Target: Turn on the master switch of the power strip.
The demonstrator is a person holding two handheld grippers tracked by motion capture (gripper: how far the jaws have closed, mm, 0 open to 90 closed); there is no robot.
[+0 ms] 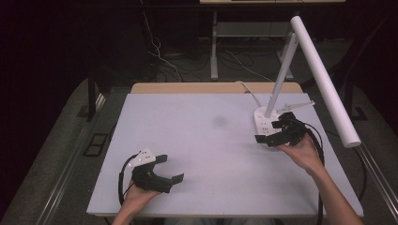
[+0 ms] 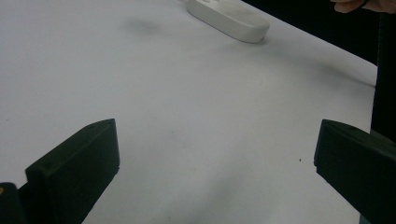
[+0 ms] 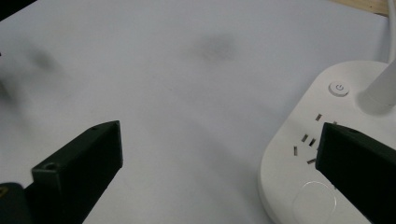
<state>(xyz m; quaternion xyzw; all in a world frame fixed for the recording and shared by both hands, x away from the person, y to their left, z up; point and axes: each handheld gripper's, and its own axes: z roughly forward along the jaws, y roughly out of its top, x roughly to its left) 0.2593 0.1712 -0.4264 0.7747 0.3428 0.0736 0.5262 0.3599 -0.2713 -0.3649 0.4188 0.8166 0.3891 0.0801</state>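
1. No readable text, brand or number anywhere.
2. Only sign: power symbol on round button (image 3: 339, 88), top of white lamp base (image 3: 299, 186), seen in right gripper view.
3. Socket slots (image 3: 308, 142) on same base unlabelled.
4. Lamp base in high view too small to read.

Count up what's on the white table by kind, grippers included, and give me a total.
White desk lamp with a socket base and long tube head: 1
Black two-jaw grippers, left gripper and right gripper, both open and empty: 2
Total: 3
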